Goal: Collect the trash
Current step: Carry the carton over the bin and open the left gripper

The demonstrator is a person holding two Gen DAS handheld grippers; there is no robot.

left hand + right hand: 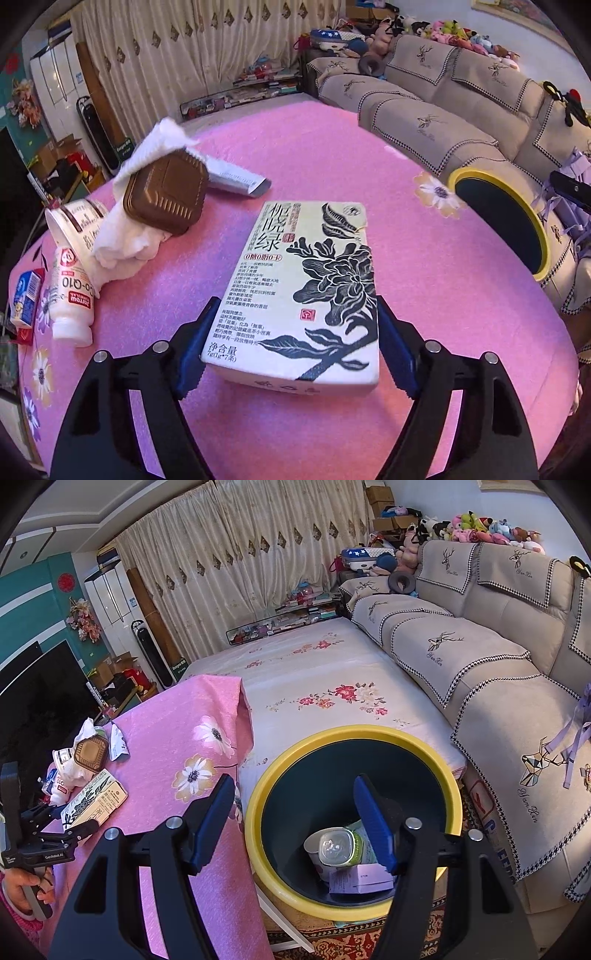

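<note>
A white tea box (306,288) with a black flower print lies on the pink tablecloth (332,155). My left gripper (291,343) is around its near end, a blue pad against each side, shut on it. The box (92,803) and left gripper (70,823) also show in the right wrist view. My right gripper (295,819) is open and empty above the yellow-rimmed bin (258,842), which holds a clear-lidded cup (334,847) and a pale purple box (364,880). The bin (480,177) stands right of the table.
Left on the table lie a brown plastic lid (166,194) on crumpled white tissue (125,240), a white Co-Q10 bottle (72,291), a silver wrapper (236,179), a paper cup (66,221) and a blue carton (24,295). A beige sofa (480,657) is right.
</note>
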